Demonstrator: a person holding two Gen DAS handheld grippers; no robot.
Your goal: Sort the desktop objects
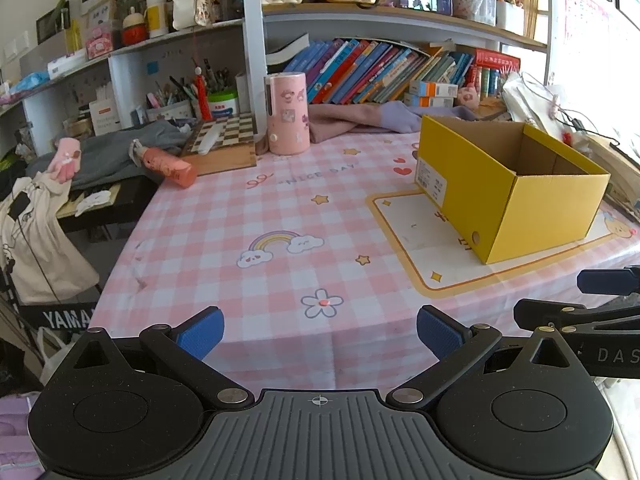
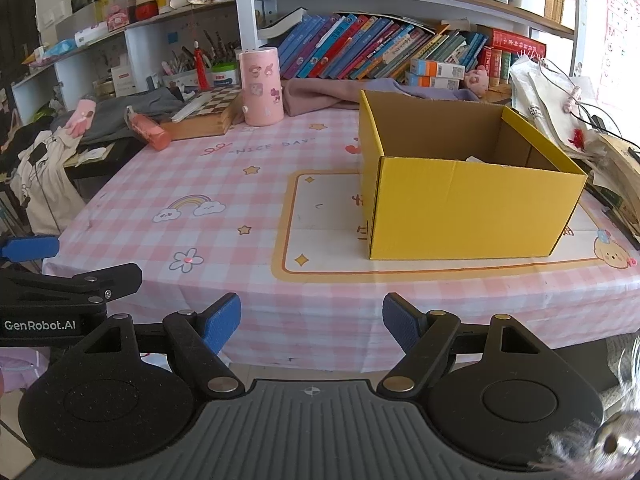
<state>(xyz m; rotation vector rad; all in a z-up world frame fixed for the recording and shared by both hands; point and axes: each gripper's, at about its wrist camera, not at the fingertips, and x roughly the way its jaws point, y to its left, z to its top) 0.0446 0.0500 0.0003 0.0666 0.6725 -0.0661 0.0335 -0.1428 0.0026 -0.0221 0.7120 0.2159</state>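
Observation:
An open yellow cardboard box (image 1: pixel 516 196) stands on the right of the table with the pink checked cloth (image 1: pixel 224 232); it also shows in the right wrist view (image 2: pixel 468 208), with something pale just visible inside. A pink cylinder with stickers (image 1: pixel 287 114) stands upright at the back (image 2: pixel 261 86). A pink bottle (image 1: pixel 170 166) lies on its side at the back left (image 2: pixel 149 130). My left gripper (image 1: pixel 320 334) is open and empty at the table's front edge. My right gripper (image 2: pixel 311 322) is open and empty at the front edge, left of the box.
A chessboard box (image 1: pixel 224 144) and grey clothing (image 1: pixel 108 156) lie at the back left. Purple cloth (image 1: pixel 360 118) lies before rows of books (image 1: pixel 380 72). Bags and cables (image 2: pixel 560 116) crowd the right edge. A cream bag (image 1: pixel 36 240) hangs left of the table.

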